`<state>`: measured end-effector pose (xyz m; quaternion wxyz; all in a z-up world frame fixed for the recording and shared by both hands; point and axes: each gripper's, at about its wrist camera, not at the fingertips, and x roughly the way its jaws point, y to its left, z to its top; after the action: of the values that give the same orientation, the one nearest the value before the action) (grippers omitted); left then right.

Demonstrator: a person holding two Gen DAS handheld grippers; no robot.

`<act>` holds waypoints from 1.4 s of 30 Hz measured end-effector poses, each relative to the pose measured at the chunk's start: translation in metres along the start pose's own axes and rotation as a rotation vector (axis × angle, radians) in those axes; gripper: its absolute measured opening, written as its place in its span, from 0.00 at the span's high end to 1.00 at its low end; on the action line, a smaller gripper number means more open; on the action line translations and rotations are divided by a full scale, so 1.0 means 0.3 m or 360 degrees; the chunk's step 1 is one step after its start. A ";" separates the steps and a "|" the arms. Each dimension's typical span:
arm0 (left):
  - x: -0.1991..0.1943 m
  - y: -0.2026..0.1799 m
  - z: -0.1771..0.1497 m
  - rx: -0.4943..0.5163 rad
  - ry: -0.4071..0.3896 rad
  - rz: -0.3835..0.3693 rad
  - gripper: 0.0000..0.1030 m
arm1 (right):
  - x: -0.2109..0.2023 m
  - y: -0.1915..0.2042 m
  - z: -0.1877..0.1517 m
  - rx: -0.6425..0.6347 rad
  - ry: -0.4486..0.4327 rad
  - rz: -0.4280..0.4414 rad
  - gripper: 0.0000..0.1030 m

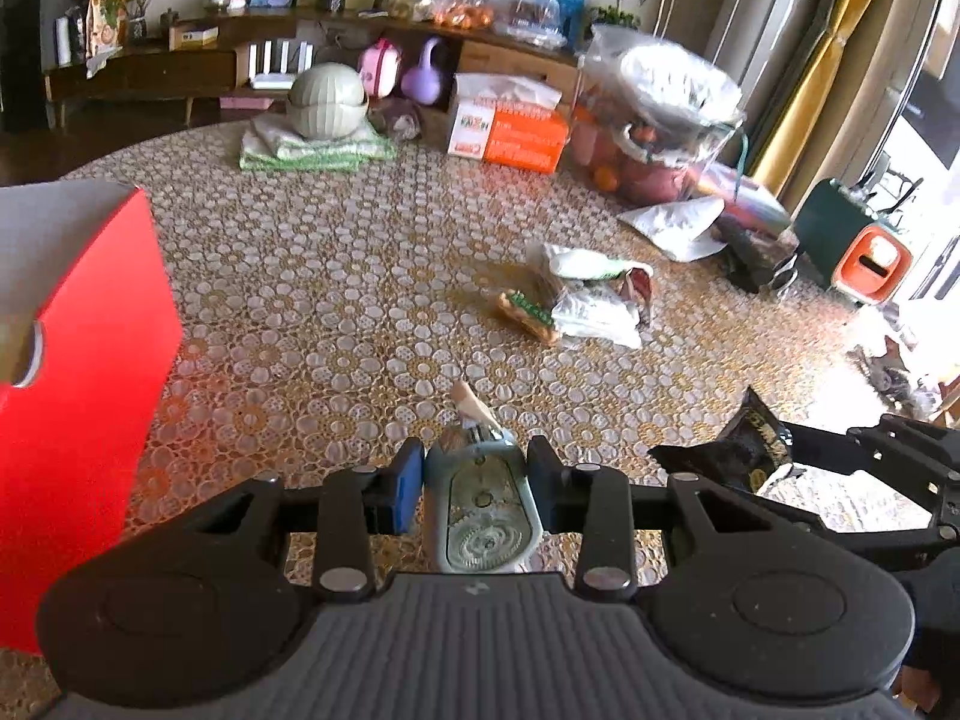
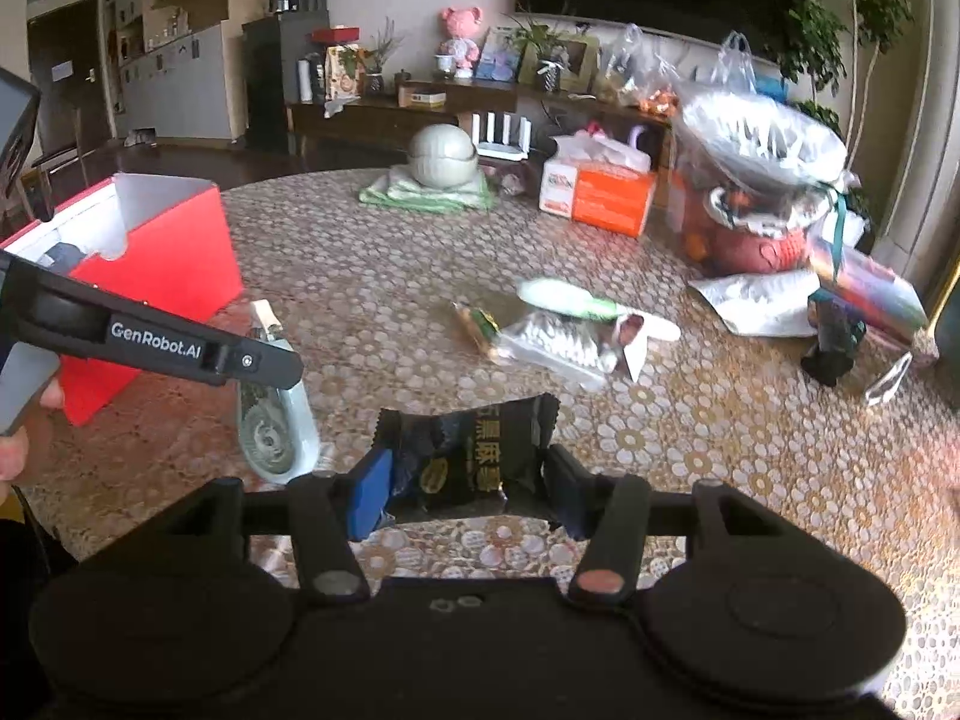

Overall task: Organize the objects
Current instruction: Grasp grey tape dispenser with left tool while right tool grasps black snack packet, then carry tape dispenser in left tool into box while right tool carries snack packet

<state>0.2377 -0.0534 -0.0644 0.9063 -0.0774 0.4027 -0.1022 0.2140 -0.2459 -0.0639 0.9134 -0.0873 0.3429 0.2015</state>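
At nine o'clock of my left view stands the open red cardboard box with white lining [image 1: 84,324]; in my right view something dark grey lies inside it, though I can't identify it. My left gripper [image 1: 474,480] is clamped on the pale blue correction-tape dispenser with a clear window [image 1: 480,504], held above the gold floral-lace tablecloth [image 1: 336,276]. I judge the step to be carrying it to the box, so I'd lift above the rim before swinging towards nine o'clock, then release low inside. My right gripper [image 2: 465,474] pinches the black crinkled snack sachet with gold lettering [image 2: 462,450] by its sides; it should follow. At one o'clock the green-and-white brush [image 2: 570,300] and the silver foil packets [image 2: 558,342] lie loose, waiting
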 end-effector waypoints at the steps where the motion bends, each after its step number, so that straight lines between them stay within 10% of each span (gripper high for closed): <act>1: -0.014 0.002 -0.001 0.0007 -0.0017 -0.0004 0.66 | -0.007 0.010 0.006 -0.0011 -0.0004 0.0004 0.47; 20: -0.336 0.216 0.115 -0.0020 -0.0204 -0.0018 0.66 | -0.081 0.279 0.226 -0.0271 -0.0110 0.0127 0.48; 42: -0.523 0.666 0.188 -0.0110 -0.0329 0.0294 0.66 | 0.128 0.761 0.446 -0.0498 -0.0094 0.0375 0.50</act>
<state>0.2016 0.1820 0.0407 0.9453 -0.0811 0.3159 0.0042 0.2218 0.0120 0.0061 0.8684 -0.1815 0.2884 0.3602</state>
